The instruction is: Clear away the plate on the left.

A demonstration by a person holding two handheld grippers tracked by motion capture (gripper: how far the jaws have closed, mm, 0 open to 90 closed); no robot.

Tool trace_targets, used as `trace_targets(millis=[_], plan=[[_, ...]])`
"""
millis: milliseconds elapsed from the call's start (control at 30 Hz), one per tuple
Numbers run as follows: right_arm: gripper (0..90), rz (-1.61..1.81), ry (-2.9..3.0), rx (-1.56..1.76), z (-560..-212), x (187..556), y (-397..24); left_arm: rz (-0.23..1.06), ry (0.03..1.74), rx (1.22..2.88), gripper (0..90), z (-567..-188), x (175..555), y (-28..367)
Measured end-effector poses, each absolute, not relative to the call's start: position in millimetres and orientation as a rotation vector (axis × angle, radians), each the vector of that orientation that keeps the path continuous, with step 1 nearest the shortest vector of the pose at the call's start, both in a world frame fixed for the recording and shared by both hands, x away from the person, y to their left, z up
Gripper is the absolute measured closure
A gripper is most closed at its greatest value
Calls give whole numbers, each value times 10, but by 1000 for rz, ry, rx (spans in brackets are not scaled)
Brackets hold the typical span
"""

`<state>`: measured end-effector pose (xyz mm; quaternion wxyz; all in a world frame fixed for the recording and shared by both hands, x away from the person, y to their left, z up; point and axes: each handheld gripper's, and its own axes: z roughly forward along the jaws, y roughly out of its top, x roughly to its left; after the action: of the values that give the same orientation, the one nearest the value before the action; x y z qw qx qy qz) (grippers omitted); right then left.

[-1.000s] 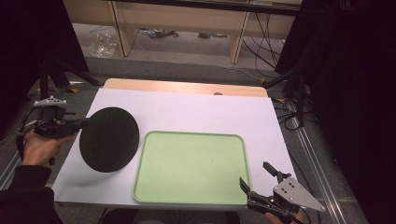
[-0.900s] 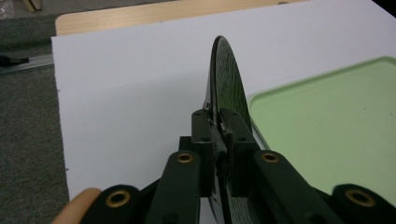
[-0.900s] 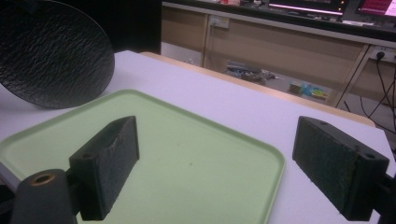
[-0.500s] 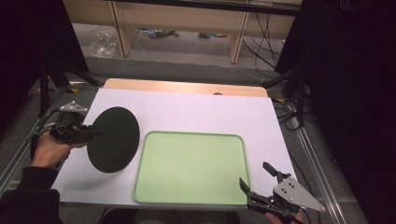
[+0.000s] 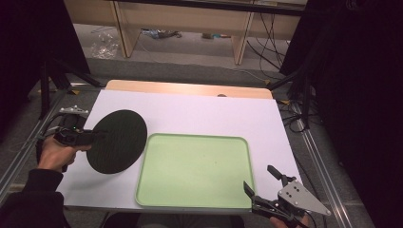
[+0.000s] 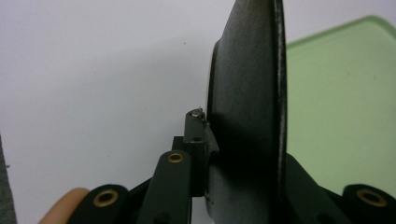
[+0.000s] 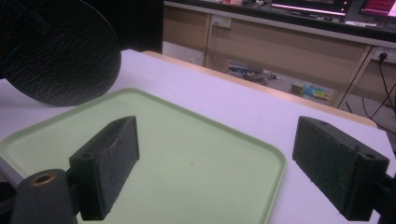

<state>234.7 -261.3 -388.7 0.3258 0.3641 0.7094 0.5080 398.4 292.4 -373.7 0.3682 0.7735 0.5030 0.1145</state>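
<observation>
A round black plate (image 5: 116, 141) is held tilted over the white table, left of a light green tray (image 5: 195, 171). My left gripper (image 5: 93, 137) is shut on the plate's left rim. In the left gripper view the plate (image 6: 247, 116) stands edge-on between the jaws, and one fingertip (image 6: 194, 122) presses its face. My right gripper (image 5: 259, 179) stands open at the tray's near right corner. In the right gripper view its pads (image 7: 109, 163) are wide apart over the empty tray (image 7: 187, 140), with the plate (image 7: 56, 51) at the upper left.
The white table top (image 5: 204, 114) ends in a wooden strip at the far edge. Metal rails (image 5: 323, 161) run along both sides. Shelving and cables lie on the floor beyond.
My left hand has moved right with the plate, bringing its edge up to the tray's left rim. The right gripper has stayed put.
</observation>
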Motion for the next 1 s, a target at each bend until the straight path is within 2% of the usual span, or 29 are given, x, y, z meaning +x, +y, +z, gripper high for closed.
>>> trace_targets(millis=[100, 367, 1000], plan=[[154, 1329, 1859, 953, -3887, 2347, -2610, 224, 1358, 1859, 790, -3848, 4026, 3070], [154, 1319, 1874, 948, -3887, 2351, -2603, 134, 1432, 1730, 789, -3979, 4126, 3222], [154, 1322, 1864, 947, -3887, 2352, -2605, 38, 1411, 1590, 784, -3949, 4101, 3447]])
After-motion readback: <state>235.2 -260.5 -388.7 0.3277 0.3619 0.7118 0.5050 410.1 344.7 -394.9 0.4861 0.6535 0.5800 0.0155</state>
